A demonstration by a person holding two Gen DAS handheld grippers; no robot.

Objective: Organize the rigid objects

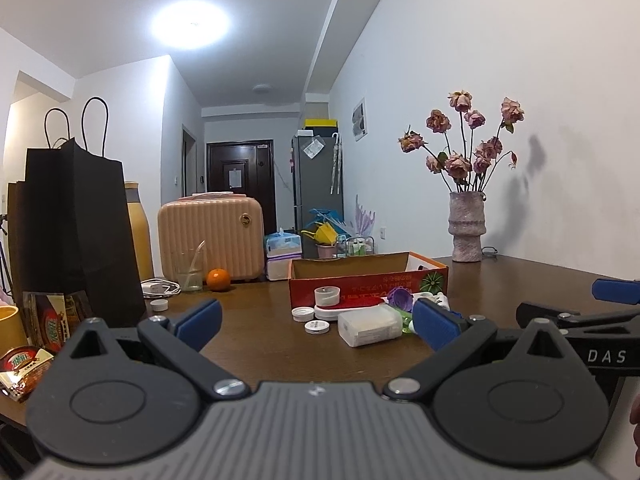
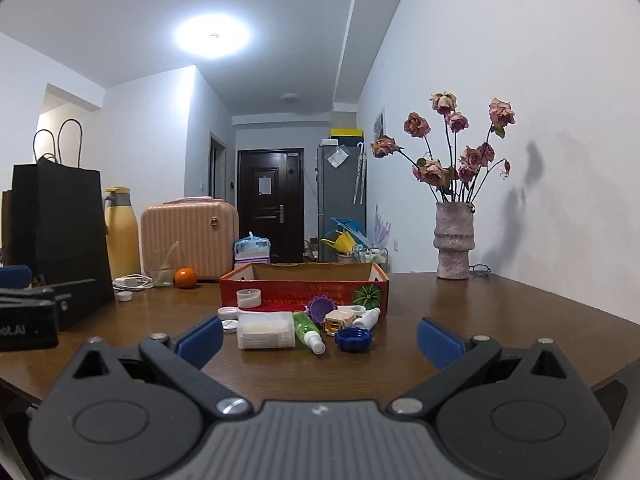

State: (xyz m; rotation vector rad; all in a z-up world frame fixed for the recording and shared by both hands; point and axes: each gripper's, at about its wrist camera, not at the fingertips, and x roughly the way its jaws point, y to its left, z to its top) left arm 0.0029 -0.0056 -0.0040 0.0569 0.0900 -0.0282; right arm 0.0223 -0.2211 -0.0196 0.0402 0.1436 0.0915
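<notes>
Both grippers, left (image 1: 316, 320) and right (image 2: 320, 336), are hovering spread wide, gripping nothing. Beyond, a clutter of caps, green bottle (image 2: 307, 330) and white case (image 2: 265, 331) is lying before the red box (image 2: 304, 289).

The box (image 2: 304, 292) wall hides its inside. The left gripper's pad (image 1: 434, 322) covers part of the green bottle (image 1: 406, 326). The right gripper (image 1: 616, 292) is cut off at the edge.
</notes>
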